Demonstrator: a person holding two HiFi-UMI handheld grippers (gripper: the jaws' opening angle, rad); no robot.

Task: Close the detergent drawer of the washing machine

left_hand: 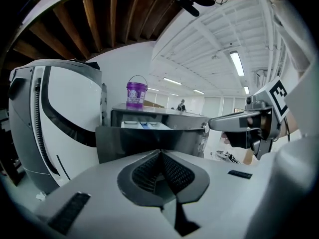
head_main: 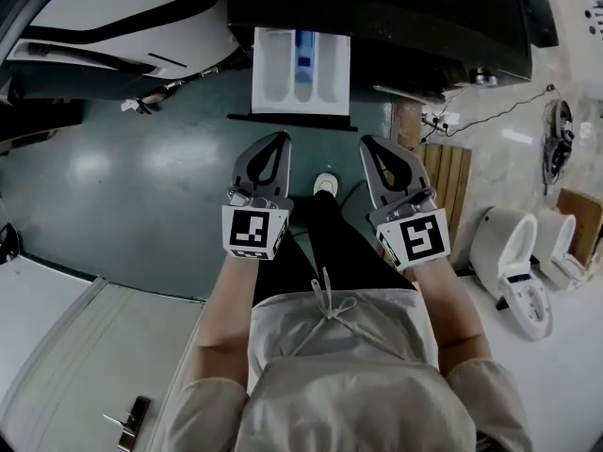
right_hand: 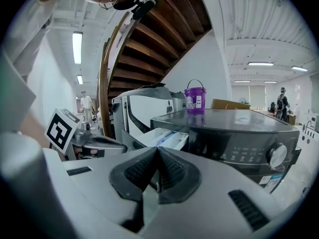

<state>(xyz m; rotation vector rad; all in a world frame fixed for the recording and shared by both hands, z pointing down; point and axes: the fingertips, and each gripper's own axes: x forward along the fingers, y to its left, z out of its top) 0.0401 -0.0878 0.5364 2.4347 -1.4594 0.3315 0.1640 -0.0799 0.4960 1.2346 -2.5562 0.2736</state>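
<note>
The dark washing machine [head_main: 424, 12] stands ahead of me, its white detergent drawer [head_main: 301, 69] pulled out over the green floor, with a blue insert in the middle. My left gripper [head_main: 279, 139] and right gripper [head_main: 368, 143] hover side by side short of the drawer's front edge, apart from it. Both are shut with nothing between the pads. In the left gripper view the drawer's dark front panel [left_hand: 149, 141] faces the shut left gripper [left_hand: 160, 156]. The right gripper view has the drawer [right_hand: 164, 137] sticking out left of the control panel [right_hand: 239, 151], beyond the shut right gripper [right_hand: 158, 153].
A white appliance [head_main: 113, 17] stands left of the washer. A purple bucket [right_hand: 195, 97] sits on the washer's top. A wooden slatted board [head_main: 448, 182], cables and white toilets [head_main: 513, 252] lie to the right. A small white round object [head_main: 325, 185] is on the floor.
</note>
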